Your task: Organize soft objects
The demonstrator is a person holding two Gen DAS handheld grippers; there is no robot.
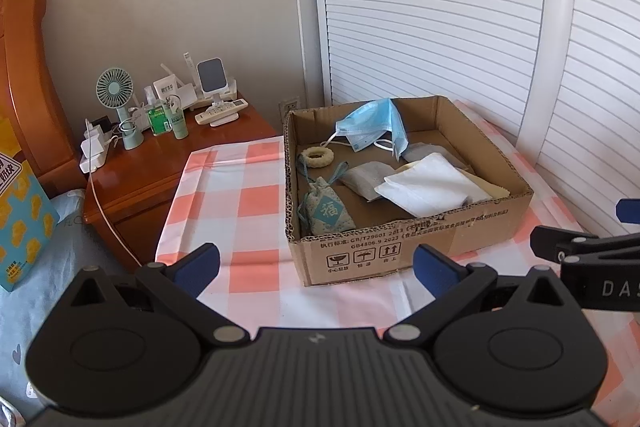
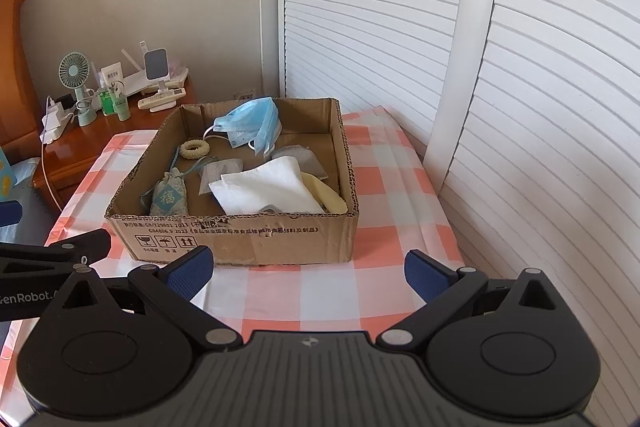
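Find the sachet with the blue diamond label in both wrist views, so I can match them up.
Left wrist view: the sachet lies in the box's near left corner, just left of picture centre.
Right wrist view: the sachet is in that same corner, further left in the picture.
Shared landmark: the blue mask draped at the back of the box.

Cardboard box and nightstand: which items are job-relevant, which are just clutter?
Job items, all inside the cardboard box:
blue face masks
white cloth
sachet pouch
woven ring
grey pouches
yellow cloth

Bystanders, on the nightstand:
mint fan
green bottle
power strip
phone stand
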